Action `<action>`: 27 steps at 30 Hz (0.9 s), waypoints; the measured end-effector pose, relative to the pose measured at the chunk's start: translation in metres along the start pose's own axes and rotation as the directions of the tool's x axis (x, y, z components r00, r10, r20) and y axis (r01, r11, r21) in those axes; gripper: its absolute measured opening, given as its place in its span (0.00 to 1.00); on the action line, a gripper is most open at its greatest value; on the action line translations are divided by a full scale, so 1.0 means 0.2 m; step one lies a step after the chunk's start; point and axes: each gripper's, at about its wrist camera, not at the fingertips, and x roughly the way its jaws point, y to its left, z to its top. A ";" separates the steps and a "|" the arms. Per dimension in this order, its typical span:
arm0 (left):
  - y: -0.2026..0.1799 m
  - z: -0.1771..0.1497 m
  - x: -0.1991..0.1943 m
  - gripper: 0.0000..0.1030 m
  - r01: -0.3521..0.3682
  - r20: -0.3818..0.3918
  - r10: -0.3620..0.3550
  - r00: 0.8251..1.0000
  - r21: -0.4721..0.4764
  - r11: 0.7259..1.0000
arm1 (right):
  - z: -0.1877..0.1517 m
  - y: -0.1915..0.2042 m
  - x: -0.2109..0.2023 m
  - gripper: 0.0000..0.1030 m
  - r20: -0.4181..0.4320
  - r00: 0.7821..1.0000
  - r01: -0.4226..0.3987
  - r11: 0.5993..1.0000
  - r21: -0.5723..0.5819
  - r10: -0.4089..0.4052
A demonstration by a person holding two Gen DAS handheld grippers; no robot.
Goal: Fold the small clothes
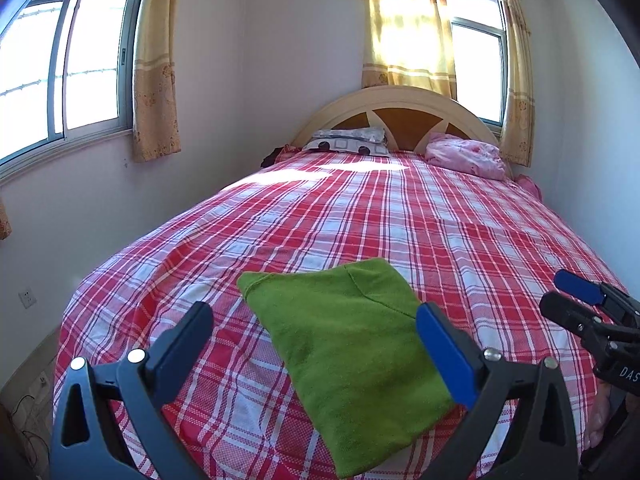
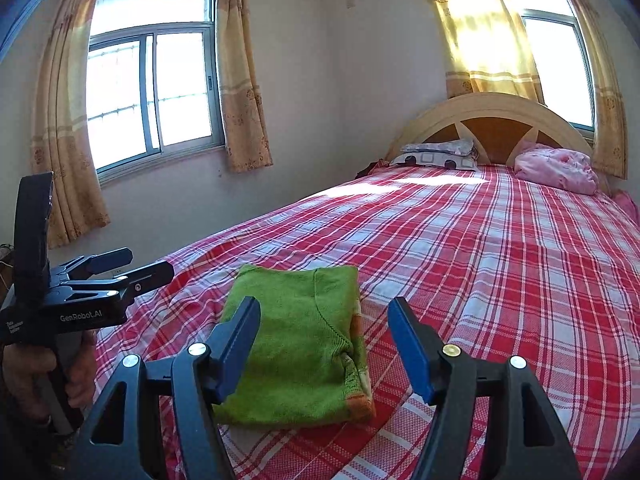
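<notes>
1. Green garment [image 1: 352, 364]: a small knitted piece, seen folded into a compact oblong and laid flat on the bed [image 1: 460, 216] near its foot end, on the red plaid sheet. An orange trim is visible at one edge in the right wrist view.
2. Left hand-held gripper [image 1: 316, 332]: jaws are held wide apart, nothing is gripped; the garment is seen between and just beyond the fingers, not touched.
3. Right hand-held gripper [image 2: 324, 344]: jaws are likewise held wide and empty, above the garment.
4. Key relation: the garment lies directly ahead of and below both grippers, its long axis running roughly away toward the headboard [image 1: 400, 104]. Neither hand is judged clearly nearer.
5. Status: folding is judged complete or nearly so.
</notes>
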 end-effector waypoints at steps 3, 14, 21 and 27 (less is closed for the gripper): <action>0.00 0.00 0.00 1.00 0.000 0.000 0.000 1.000 0.001 1.000 | 0.00 0.00 0.00 0.65 0.001 1.000 0.000 1.000 0.002 0.000; -0.01 0.00 -0.01 1.00 0.003 0.003 -0.003 1.000 0.001 1.000 | -0.02 0.01 0.00 0.65 -0.002 1.000 -0.002 1.000 0.011 0.002; -0.01 0.00 0.00 1.00 0.002 0.003 -0.002 1.000 0.002 1.000 | -0.02 0.01 0.00 0.65 -0.003 1.000 -0.002 1.000 0.011 0.002; -0.01 0.00 0.00 1.00 0.003 0.001 -0.003 1.000 0.005 1.000 | -0.02 0.01 0.00 0.65 -0.001 1.000 -0.003 1.000 0.012 0.003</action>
